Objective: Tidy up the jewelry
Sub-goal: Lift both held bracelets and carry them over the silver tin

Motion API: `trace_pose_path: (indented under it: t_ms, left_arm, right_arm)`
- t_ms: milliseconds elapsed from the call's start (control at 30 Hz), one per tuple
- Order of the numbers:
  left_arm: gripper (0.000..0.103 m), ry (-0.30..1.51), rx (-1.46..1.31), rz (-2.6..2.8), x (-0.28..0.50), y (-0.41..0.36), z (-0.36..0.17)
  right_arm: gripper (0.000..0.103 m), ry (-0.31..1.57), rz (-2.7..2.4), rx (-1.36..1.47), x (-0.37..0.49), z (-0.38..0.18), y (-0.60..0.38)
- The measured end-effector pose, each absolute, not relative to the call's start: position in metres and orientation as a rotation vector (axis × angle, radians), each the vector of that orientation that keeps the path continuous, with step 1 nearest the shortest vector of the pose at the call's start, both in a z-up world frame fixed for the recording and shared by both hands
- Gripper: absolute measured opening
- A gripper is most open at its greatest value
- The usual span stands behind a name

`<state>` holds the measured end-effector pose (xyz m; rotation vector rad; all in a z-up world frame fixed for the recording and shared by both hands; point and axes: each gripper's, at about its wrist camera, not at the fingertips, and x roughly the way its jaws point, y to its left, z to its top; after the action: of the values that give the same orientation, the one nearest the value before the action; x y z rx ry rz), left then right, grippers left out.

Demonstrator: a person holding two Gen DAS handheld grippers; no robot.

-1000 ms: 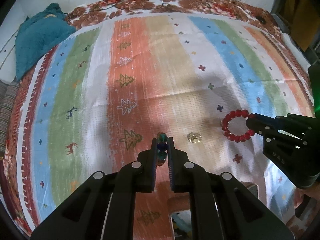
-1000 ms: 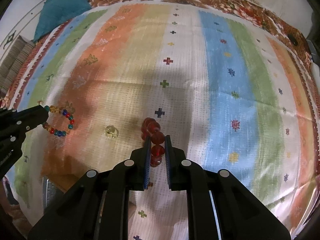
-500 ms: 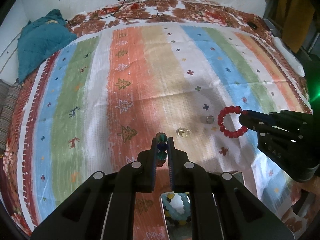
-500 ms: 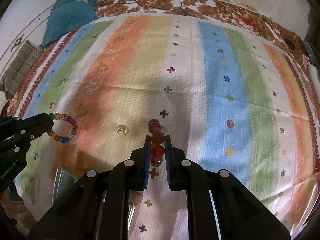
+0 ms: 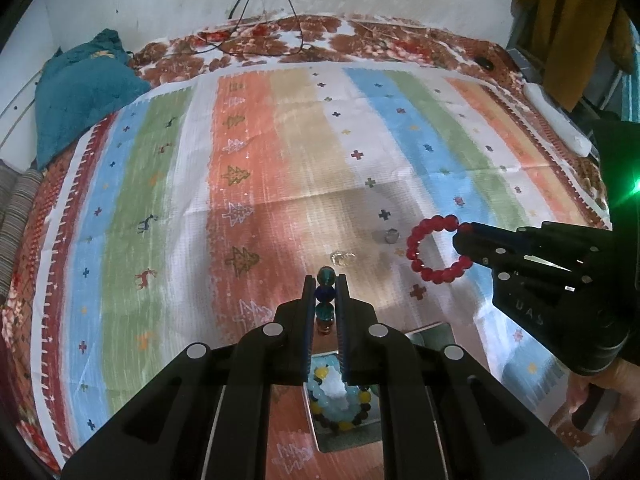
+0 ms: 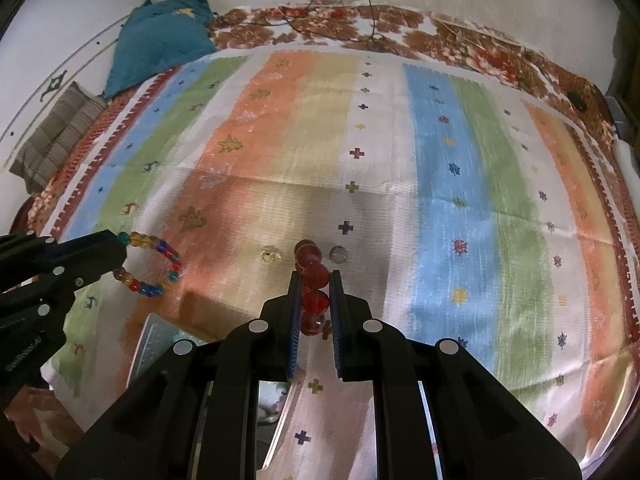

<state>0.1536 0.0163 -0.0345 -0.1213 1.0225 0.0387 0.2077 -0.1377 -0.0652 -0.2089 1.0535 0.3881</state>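
My left gripper [image 5: 325,282] is shut on a multicolour bead bracelet [image 5: 325,300], seen edge-on between its fingers and held above the striped cloth [image 5: 240,128]. From the right wrist view the same bracelet [image 6: 154,266] hangs as a ring off the left gripper [image 6: 120,245]. My right gripper [image 6: 315,276] is shut on a red bead bracelet [image 6: 314,298]; in the left wrist view that red bracelet [image 5: 434,250] hangs from the right gripper [image 5: 461,233]. Two small clear pieces [image 5: 343,258] [image 5: 391,236] lie on the cloth between the grippers.
A metal box [image 5: 438,330] under my left gripper holds pale blue and yellow bead bracelets [image 5: 340,400]. A teal cushion [image 5: 80,96] and a striped cushion [image 6: 56,136] sit at the far left. Cables [image 5: 260,4] trail along the far edge. A hand [image 5: 600,392] grips the right tool.
Both grippers have lifted and drawn back with their bracelets still held. The box with bracelets has come into view below the left gripper.
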Motion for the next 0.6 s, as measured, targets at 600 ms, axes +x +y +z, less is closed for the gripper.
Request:
trace_pose_path:
  t_ms: [600]
  left_arm:
    - [0.009,0.967,-0.108,0.013,0.116,0.006,-0.022]
  right_arm:
    - [0.014,0.978,0.458,-0.225,0.156,-0.042,-0.133]
